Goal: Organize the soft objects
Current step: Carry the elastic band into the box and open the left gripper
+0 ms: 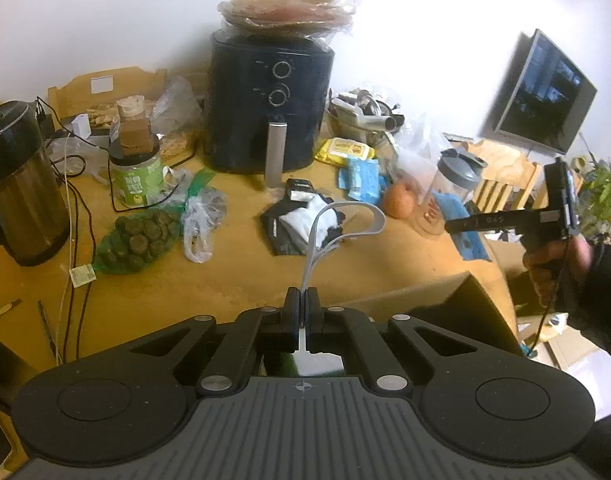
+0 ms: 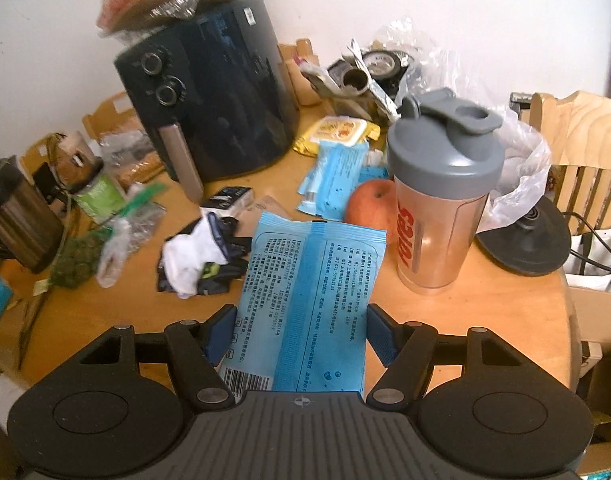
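My left gripper [image 1: 304,300] is shut on a grey strap [image 1: 347,210] that rises from its jaws and loops to the right above the wooden table [image 1: 241,280]. A pile of white and black cloth [image 1: 305,224] [image 2: 197,256] lies on the table beyond it. My right gripper [image 2: 301,332] is shut on a light blue wipes packet [image 2: 305,272], one blue pad against each long side, and holds it off the table. In the left wrist view a hand [image 1: 553,256] carries that gripper at the far right.
A black air fryer [image 1: 269,112] [image 2: 213,96] stands at the back, a kettle [image 1: 17,184] at the left. A grey-lidded shaker bottle [image 2: 441,196], an apple [image 2: 371,208], more blue packets [image 2: 329,176] and a yellow pack [image 2: 337,132] crowd the right. A cardboard box [image 1: 425,296] sits near the front edge.
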Demonstrator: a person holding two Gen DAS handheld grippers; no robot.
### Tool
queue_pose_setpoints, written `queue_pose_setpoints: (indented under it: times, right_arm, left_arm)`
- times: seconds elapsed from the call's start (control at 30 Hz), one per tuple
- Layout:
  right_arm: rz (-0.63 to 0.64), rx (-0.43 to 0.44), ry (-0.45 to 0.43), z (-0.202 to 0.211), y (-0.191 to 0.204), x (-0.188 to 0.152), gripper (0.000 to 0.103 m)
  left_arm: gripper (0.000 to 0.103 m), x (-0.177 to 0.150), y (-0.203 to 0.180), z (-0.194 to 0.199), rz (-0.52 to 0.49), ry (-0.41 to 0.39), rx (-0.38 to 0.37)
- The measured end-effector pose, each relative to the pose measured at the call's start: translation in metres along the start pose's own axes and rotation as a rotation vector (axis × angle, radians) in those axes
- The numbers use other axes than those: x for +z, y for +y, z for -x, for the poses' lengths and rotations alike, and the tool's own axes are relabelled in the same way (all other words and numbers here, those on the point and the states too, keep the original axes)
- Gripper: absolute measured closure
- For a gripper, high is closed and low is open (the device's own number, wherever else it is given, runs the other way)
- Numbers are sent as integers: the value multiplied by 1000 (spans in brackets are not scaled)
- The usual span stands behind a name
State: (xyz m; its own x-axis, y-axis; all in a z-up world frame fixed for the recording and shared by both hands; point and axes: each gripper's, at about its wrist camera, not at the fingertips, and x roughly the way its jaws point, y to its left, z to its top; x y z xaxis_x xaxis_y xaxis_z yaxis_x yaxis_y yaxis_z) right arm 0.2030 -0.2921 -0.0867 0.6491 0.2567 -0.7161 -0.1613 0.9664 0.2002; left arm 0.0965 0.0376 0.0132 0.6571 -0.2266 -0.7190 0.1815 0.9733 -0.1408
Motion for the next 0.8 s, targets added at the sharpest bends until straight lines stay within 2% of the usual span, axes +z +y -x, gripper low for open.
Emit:
queue_pose_setpoints:
  times: [0.37, 0.63, 0.73, 0.77, 0.8]
  right_arm:
    - [21, 81, -63, 60, 16, -13, 32]
    - [0, 149, -75, 80, 25, -26, 32]
    - [4, 177, -80, 88, 31, -30, 32]
    - [9, 184, -81, 90, 34, -30, 32]
    - [17, 192, -82, 93, 37, -31, 32]
  left_arm:
    - [100, -22, -21, 7, -38, 39, -37]
    - [98, -41, -41, 6, -119, 78, -63]
    - [90, -47, -44, -2, -145, 119, -33]
    - [84, -49, -46, -4, -161, 133, -15]
    - [71, -50, -48, -5, -177, 146, -4]
